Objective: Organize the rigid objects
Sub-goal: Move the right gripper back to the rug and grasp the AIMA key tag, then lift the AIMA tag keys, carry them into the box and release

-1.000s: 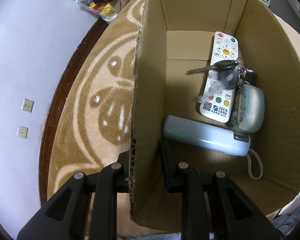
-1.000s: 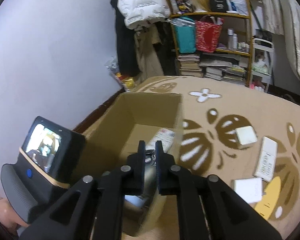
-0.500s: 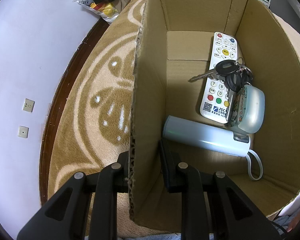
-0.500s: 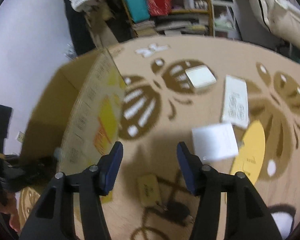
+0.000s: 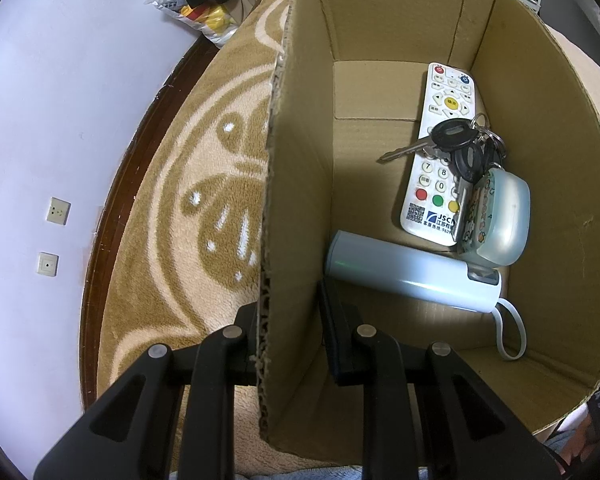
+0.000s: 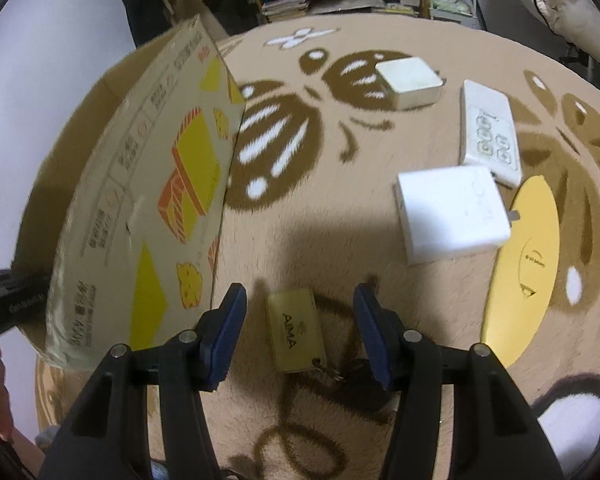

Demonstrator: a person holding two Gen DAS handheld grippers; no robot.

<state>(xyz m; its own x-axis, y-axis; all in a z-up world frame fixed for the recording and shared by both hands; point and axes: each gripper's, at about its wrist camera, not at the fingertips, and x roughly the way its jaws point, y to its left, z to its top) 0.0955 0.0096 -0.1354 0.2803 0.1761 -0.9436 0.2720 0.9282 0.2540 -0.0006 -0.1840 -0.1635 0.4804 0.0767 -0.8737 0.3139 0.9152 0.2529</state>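
Your right gripper (image 6: 298,334), pinched nearly shut over the cardboard box (image 5: 380,8) a second ago, now hangs half open and empty astride the gold key tag (image 6: 296,330) on the rug (image 6: 340,248), likely next to box, while your left gripper (image 5: 288,320) stays clamped on the box wall.

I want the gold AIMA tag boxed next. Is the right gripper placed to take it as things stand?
Probably yes. The right gripper is open, its fingers either side of the gold tag on the rug, and nothing lies between. The white charger sits well clear.
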